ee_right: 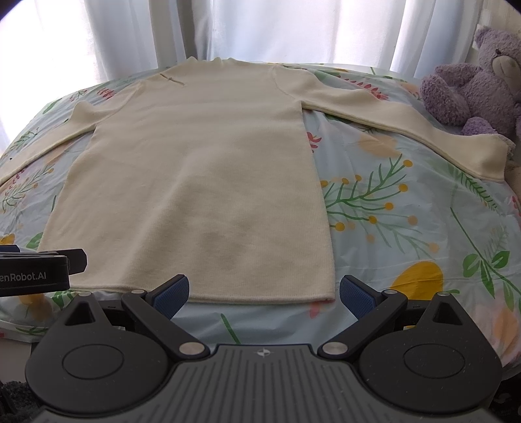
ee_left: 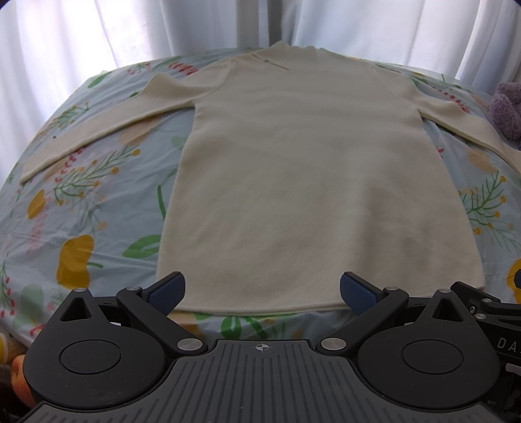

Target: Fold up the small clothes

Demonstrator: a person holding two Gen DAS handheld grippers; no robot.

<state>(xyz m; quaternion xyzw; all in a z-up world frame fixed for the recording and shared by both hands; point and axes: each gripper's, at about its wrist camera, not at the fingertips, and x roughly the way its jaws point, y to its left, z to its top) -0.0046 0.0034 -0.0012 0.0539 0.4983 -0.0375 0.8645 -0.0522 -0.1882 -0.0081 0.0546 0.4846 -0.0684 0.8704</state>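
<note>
Item: cream knit sweater, long-sleeved with a high neck, laid flat on its full length on a bed covered by a pale blue floral sheet; hem toward the cameras, neck toward the white curtains at the far side. Both sleeves spread outward and slightly down from the shoulders: one sleeve reaches toward the left edge of the bed, the other sleeve runs right, its cuff ending just beside a purple plush bear that sits at the far right corner. A short slit or seam detail shows near the neck on the left shoulder. A faint darker patch marks the lower body of the garment. Left hand-held gripper: poised at the near edge of the bed over the hem, blue-padded fingers set wide apart, nothing between them; its left pad overlaps the lower left corner of the hem in view, contact cannot be confirmed. Right hand-held gripper: likewise at the near edge, fingers spread wide and empty, straddling the lower right corner of the hem, whose edge lies between the pads. The left unit's black body shows at the left margin of the right wrist view, beside the hem.
</note>
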